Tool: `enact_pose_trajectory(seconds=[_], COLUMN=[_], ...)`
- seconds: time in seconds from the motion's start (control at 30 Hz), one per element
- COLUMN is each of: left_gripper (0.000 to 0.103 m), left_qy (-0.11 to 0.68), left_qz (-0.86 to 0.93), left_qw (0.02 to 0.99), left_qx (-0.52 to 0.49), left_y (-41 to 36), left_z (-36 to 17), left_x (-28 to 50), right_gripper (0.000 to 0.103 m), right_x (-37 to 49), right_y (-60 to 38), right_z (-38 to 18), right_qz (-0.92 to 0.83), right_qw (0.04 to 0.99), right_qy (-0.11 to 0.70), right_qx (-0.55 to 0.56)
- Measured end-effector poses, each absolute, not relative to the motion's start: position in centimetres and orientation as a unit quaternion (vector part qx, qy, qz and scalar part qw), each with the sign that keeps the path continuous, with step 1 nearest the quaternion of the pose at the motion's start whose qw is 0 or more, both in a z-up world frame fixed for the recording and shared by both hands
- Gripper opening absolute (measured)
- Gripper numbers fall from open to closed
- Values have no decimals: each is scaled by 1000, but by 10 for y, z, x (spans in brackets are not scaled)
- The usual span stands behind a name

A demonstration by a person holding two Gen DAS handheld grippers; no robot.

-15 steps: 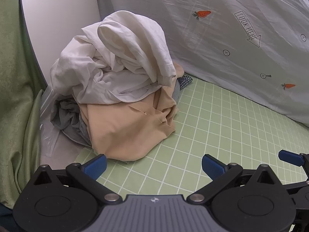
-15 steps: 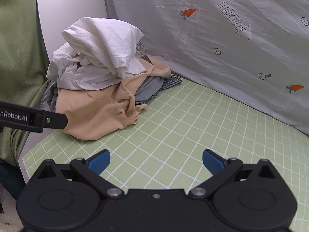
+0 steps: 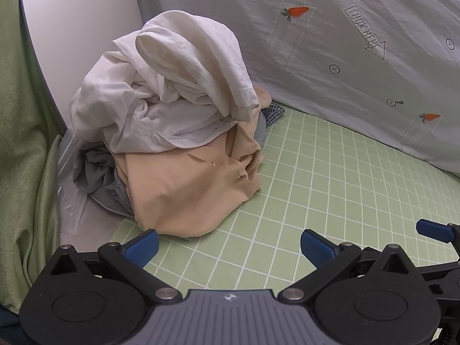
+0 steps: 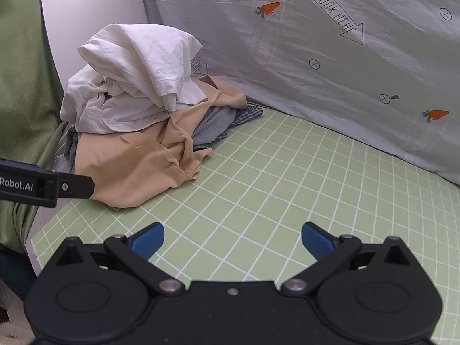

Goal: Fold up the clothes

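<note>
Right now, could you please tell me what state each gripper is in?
Left gripper: open, holding nothing, above the green grid mat.
Right gripper: open, holding nothing, above the mat.

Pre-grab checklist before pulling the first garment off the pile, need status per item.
1. Left hand-held gripper open, nothing between the pads: ok.
2. Right hand-held gripper open, nothing between the pads: ok.
3. White shirt on top of the pile, reachable: ok.
4. Green grid mat bare in front for folding: ok.
5. Tan garment pinned under the white one, may drag along: not ok.
6. Garment count in pile: cannot tell.
</note>
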State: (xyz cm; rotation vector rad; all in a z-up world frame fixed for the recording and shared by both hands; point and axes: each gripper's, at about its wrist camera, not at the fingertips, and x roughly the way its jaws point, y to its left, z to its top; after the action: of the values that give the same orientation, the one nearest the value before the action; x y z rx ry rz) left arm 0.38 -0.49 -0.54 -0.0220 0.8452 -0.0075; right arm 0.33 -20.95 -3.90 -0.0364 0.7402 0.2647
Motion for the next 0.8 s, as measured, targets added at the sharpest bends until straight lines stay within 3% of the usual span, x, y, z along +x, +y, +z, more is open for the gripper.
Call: enact_pose_trajectory(seconds=[0.8], left_gripper=[103], left_qy=[423], left_qz=[0], left_qw=[906], left_qx=[-7], left_y=[-6], left_z=[-5], left_x=[4], right_gripper=[103], right_x=[4], right_y=[-210], right_z=[-43], right_qz=[130], right_qw=[920], right_qy=[371], right_qx=[-9])
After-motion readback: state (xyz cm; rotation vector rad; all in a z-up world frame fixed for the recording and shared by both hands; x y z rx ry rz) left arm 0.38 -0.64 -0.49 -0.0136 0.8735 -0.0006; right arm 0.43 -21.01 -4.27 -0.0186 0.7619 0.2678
